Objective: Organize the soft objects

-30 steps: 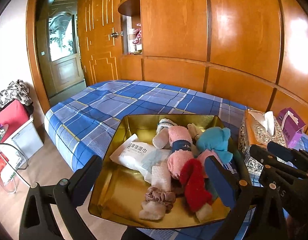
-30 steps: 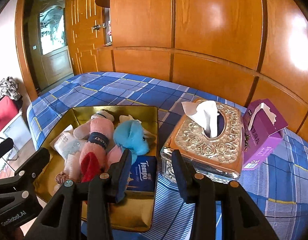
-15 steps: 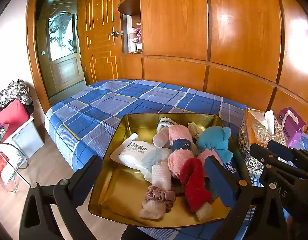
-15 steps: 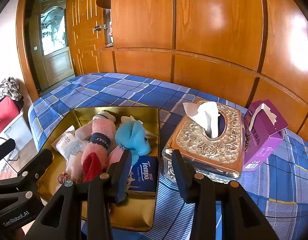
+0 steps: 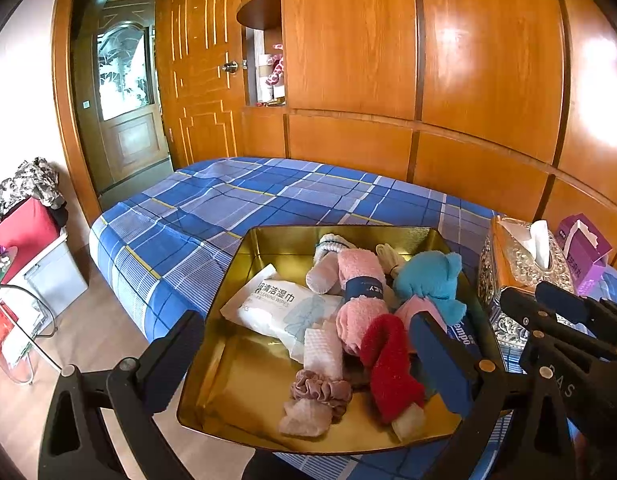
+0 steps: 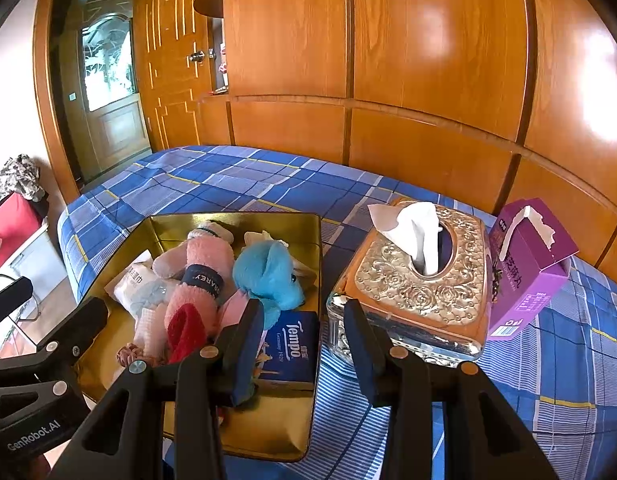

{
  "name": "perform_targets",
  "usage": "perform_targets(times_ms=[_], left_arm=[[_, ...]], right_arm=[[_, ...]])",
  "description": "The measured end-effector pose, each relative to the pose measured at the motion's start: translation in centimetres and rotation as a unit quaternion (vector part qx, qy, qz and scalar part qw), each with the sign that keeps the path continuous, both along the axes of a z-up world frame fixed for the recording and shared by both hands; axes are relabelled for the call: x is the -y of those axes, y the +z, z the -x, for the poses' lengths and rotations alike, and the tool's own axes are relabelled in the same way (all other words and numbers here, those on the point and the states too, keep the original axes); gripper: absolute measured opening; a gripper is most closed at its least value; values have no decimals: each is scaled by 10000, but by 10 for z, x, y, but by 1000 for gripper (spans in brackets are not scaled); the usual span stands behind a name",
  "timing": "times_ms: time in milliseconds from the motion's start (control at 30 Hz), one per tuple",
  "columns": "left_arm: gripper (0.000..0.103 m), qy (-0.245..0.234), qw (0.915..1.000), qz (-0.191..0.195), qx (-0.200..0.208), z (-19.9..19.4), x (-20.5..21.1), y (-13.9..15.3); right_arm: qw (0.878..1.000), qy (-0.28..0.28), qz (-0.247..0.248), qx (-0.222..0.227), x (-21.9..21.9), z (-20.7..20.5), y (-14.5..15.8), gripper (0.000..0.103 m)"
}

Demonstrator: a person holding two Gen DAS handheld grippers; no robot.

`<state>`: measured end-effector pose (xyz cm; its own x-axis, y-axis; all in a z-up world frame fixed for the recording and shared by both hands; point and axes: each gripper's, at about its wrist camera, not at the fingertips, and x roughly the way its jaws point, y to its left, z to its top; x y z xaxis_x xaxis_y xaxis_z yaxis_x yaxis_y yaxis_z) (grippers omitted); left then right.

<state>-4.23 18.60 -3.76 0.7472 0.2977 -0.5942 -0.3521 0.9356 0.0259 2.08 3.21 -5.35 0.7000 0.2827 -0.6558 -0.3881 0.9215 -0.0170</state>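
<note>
A gold tray (image 5: 228, 384) lies on the blue plaid bed and holds soft things: a pink rolled towel (image 5: 358, 280), a blue plush (image 5: 428, 278), a red sock (image 5: 388, 364), a pink scrunchie (image 5: 320, 390), a white wipes pack (image 5: 276, 304) and a blue Tempo tissue pack (image 6: 292, 346). My left gripper (image 5: 304, 348) is open and empty, its fingers straddling the tray's near part. My right gripper (image 6: 304, 328) is open and empty, held over the tray's right edge (image 6: 318, 264) next to the tissue box.
An ornate silver tissue box (image 6: 420, 280) and a purple tissue box (image 6: 528, 268) stand right of the tray. Wooden wardrobe panels (image 6: 388, 60) rise behind the bed. A door (image 5: 124, 104), a white bin (image 5: 52, 276) and floor lie left.
Both grippers have drifted slightly; the scene has shifted a little in each view. Nothing was gripped or let go.
</note>
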Motion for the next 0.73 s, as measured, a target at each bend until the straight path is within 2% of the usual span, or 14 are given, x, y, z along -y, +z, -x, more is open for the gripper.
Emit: perform_targets(times_ms=[600,733], left_arm=[[103,1,10000,-61,25,2,2,1],[103,-21,10000,-4,9,1,0,0]], right_arm=[[10000,-49,-14,43,4,2,1,41],[9997,-121,-169,155,13,4,9,41]])
